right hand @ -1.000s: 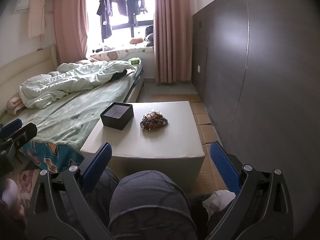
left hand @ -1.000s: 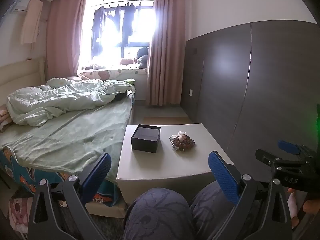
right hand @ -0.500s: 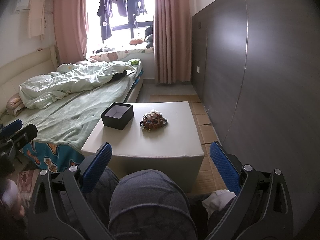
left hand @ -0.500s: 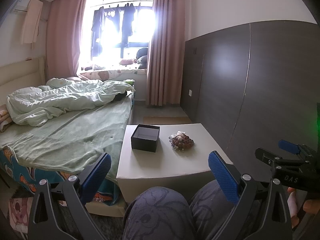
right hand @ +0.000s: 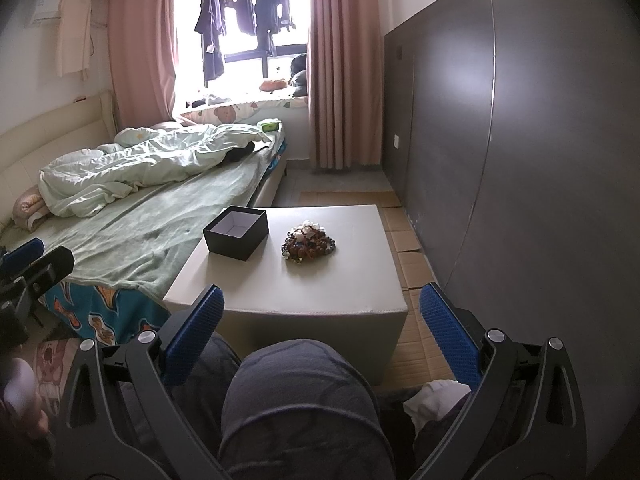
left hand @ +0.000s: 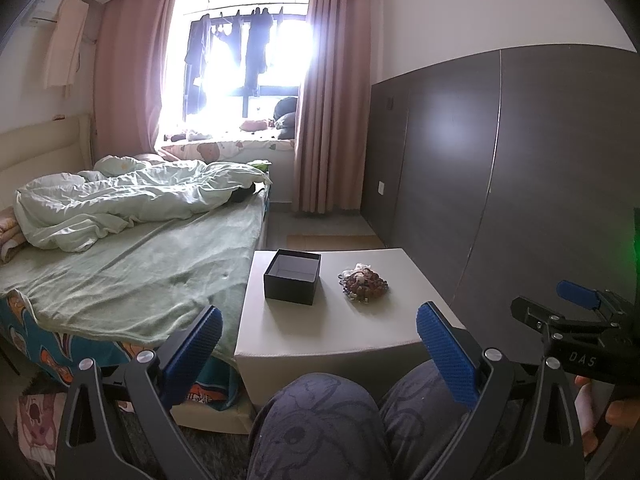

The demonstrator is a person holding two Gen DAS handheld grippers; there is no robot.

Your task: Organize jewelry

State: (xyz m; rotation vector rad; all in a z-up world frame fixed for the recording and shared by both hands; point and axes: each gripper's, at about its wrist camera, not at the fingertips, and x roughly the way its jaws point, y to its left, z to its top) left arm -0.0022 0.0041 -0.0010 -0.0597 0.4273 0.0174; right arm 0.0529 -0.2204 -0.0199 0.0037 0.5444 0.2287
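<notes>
A tangled pile of beaded jewelry [left hand: 363, 283] [right hand: 307, 243] lies on a low white table [left hand: 340, 328] [right hand: 328, 280]. To its left stands an open black box [left hand: 292, 276] [right hand: 236, 237], with nothing visible inside. My left gripper [left hand: 320, 344] is open, held above the person's knees short of the table. My right gripper [right hand: 320, 320] is open too, equally far back. Each gripper shows at the edge of the other's view: the right gripper [left hand: 576, 308], the left gripper [right hand: 28, 264].
A bed [left hand: 132, 264] with a green sheet and rumpled duvet runs along the table's left side. A dark panelled wall [right hand: 520, 160] stands to the right, with cardboard on the floor [right hand: 408, 232] beside it. The person's knees [right hand: 296, 408] fill the foreground.
Hardly anything differs; both views have drifted very slightly, and the grippers stay open in the same pose.
</notes>
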